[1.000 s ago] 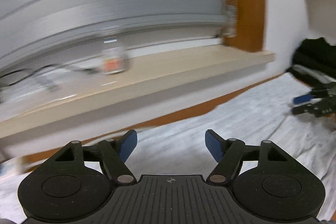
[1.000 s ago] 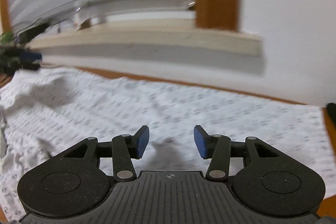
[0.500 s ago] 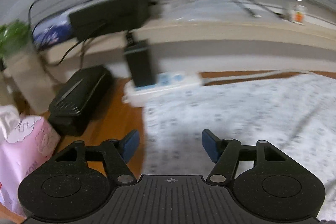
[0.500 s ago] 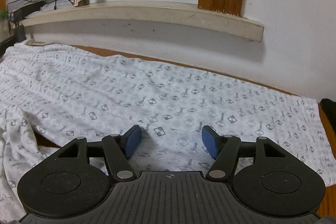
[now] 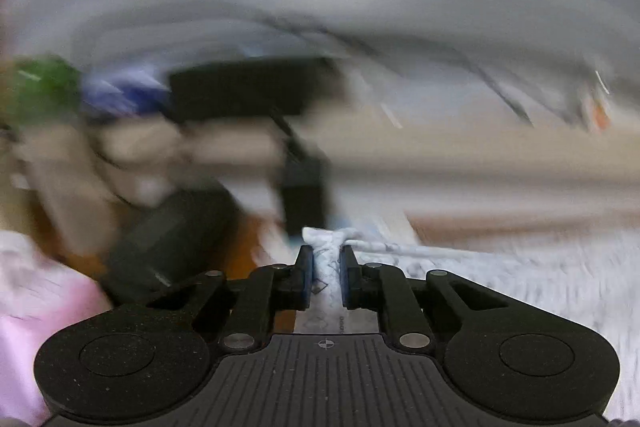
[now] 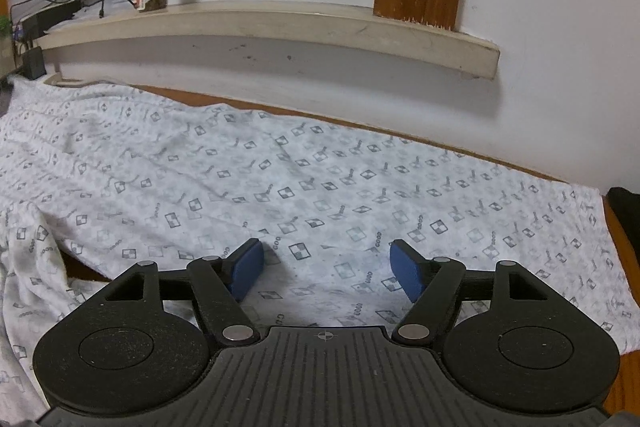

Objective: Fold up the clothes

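- White cotton garment [image 6: 280,179] printed with small grey checkered diamonds lay spread over the brown wooden tabletop [image 6: 624,251].
- Right gripper [image 6: 327,269] hovered above it, jaws wide.
- Left gripper [image 5: 325,269] pinched a bunched fold [image 5: 328,247] of it.

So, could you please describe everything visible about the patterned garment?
The patterned garment is white, thin-looking fabric printed with small grey checkered diamonds. It lies spread and lightly wrinkled over a wooden surface below the window sill. The left gripper pinches a bunched edge; the open right gripper hovers above it.
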`<state>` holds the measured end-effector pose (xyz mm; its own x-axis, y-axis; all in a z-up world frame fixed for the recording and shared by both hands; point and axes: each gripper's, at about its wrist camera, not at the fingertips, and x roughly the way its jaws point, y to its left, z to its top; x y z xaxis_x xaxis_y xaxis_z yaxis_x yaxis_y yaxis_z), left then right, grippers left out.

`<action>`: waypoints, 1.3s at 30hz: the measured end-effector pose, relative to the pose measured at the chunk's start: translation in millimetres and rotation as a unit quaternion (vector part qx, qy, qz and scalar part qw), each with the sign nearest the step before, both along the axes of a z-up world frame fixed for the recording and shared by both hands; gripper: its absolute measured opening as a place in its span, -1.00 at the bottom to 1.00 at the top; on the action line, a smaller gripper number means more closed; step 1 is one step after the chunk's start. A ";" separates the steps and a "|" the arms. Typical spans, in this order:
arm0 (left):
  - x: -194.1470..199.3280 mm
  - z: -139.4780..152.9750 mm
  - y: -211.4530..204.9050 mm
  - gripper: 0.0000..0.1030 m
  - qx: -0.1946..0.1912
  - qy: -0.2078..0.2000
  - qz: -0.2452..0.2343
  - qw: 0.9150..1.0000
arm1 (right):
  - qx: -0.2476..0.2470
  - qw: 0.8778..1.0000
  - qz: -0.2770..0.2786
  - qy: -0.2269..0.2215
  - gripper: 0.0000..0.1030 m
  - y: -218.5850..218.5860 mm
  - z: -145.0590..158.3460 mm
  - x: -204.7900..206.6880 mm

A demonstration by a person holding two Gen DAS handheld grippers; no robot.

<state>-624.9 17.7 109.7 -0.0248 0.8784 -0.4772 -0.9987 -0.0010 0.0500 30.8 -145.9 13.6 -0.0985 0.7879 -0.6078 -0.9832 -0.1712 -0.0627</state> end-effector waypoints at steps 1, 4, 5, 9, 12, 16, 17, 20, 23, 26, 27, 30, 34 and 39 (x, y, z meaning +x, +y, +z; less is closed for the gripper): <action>1.0 1.5 3.3 -0.62 -0.009 0.010 0.008 1.000 | -0.001 1.000 0.002 0.001 0.37 0.2 -0.1 0.3; 6.9 3.2 6.1 -0.37 -0.022 0.027 0.011 0.999 | -0.002 1.000 0.002 0.000 0.39 0.8 -1.1 0.4; 9.9 4.5 2.8 -0.11 -0.017 0.021 0.009 1.000 | 0.000 1.000 0.002 -0.002 0.40 0.3 -0.9 0.1; 39.3 4.9 -12.7 0.31 -0.009 0.018 -0.031 0.999 | 0.012 1.000 0.000 -0.005 0.41 -4.4 1.9 0.0; 71.2 2.7 -25.4 0.48 -0.011 0.027 -0.079 0.996 | 0.029 1.000 -0.002 0.007 0.41 -14.9 9.0 5.1; 118.7 -1.9 -44.1 0.50 -0.017 0.041 -0.144 0.989 | 0.035 0.999 -0.003 0.018 0.41 -39.9 22.1 18.7; 132.9 -3.5 -49.2 0.50 -0.017 0.046 -0.159 0.986 | 0.034 0.999 -0.005 0.014 0.41 -47.3 24.6 22.8; 177.0 -6.7 -65.3 0.51 -0.016 0.048 -0.212 0.976 | 0.031 0.999 -0.013 0.004 0.41 -69.5 32.2 34.9; 219.6 -9.8 -80.7 0.51 -0.013 0.045 -0.265 0.963 | 0.022 0.999 -0.025 -0.011 0.41 -91.7 35.5 52.7; 261.4 -12.2 -94.7 0.51 -0.011 0.040 -0.317 0.947 | 0.006 0.999 -0.048 -0.012 0.41 -113.1 36.0 76.4; 274.9 -13.3 -98.9 0.51 -0.011 0.037 -0.334 0.942 | 0.002 0.998 -0.056 -0.010 0.41 -119.5 35.8 84.0; 316.0 -19.8 -105.7 0.51 -0.014 0.030 -0.380 0.924 | 0.000 0.996 -0.084 -0.012 0.41 -136.2 33.5 100.2; 362.6 -33.2 -116.0 0.49 -0.027 0.028 -0.421 0.906 | -0.001 0.995 -0.094 0.018 0.41 -147.3 28.4 110.1; 406.7 -51.8 -128.5 0.40 -0.044 0.042 -0.458 0.887 | -0.003 0.995 -0.093 0.019 0.41 -156.2 25.8 108.3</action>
<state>-218.3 -110.8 57.8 0.6410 0.5082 -0.5752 -0.5723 0.8158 0.0831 139.1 -302.1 39.3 0.0266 0.7911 -0.6111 -0.9996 0.0142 -0.0251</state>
